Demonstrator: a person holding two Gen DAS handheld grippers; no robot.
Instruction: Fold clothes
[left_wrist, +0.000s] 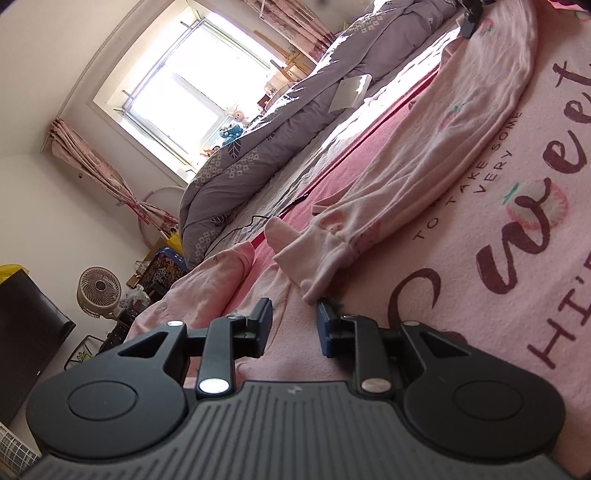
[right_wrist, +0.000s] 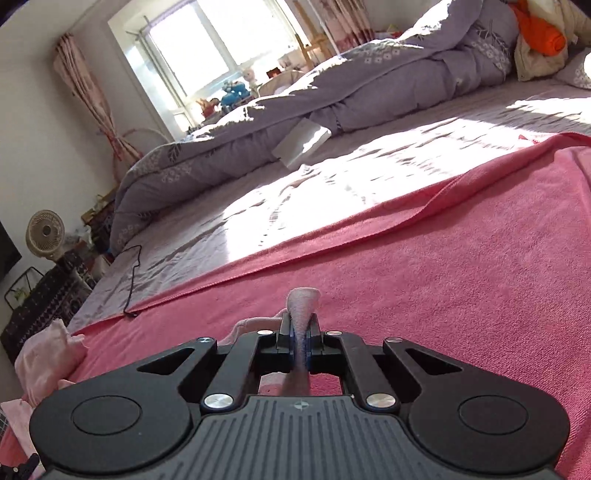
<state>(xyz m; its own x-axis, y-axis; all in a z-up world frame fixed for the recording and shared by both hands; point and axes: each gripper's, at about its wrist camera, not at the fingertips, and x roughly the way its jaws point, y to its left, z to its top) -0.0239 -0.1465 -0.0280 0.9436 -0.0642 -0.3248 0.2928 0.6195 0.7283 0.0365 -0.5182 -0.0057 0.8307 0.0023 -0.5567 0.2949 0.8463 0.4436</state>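
A pale pink sweatshirt (left_wrist: 498, 206) with dark "Sweet" lettering lies flat on a pink towel (right_wrist: 443, 266) on the bed. Its long sleeve (left_wrist: 424, 155) runs along the shirt's left side, with the cuff (left_wrist: 314, 254) just ahead of my left gripper (left_wrist: 293, 317). The left gripper is open and empty, its jaws low over the shirt's hem. My right gripper (right_wrist: 303, 332) is shut on a fold of the pink shirt fabric (right_wrist: 303, 301), low over the towel. More pink cloth (right_wrist: 48, 354) bunches at the left.
A grey-purple duvet (right_wrist: 332, 92) lies heaped along the far side of the bed with a white box (right_wrist: 301, 144) against it. A black cable (right_wrist: 135, 280) trails over the sheet. A fan (right_wrist: 46, 232) and clutter stand on the floor under the window.
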